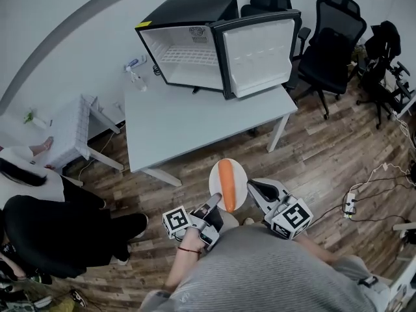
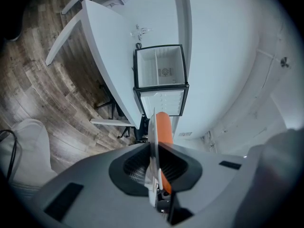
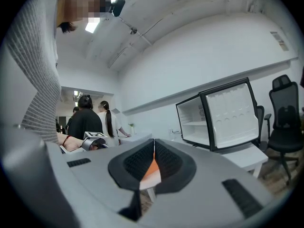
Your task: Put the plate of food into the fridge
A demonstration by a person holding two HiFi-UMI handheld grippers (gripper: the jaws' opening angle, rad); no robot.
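A white plate (image 1: 212, 179) with a carrot (image 1: 227, 184) lying on it is held over the wooden floor, short of the grey table (image 1: 188, 122). My left gripper (image 1: 214, 204) is shut on the plate's near-left rim and my right gripper (image 1: 251, 186) on its right rim. In the left gripper view the plate (image 2: 152, 132) stands edge-on between the pads, the carrot (image 2: 164, 127) beside it. The right gripper (image 3: 151, 167) pinches the rim, with white and orange showing between its pads. A small black fridge (image 1: 188, 41) stands on the table with its door (image 1: 257, 56) swung open and its white inside empty.
Black office chairs (image 1: 331, 44) stand right of the table. A person in black (image 1: 39, 220) sits at the left by a white rack (image 1: 68, 132). A power strip (image 1: 350, 203) with cables lies on the floor at right. Small items (image 1: 135, 70) sit at the table's back-left corner.
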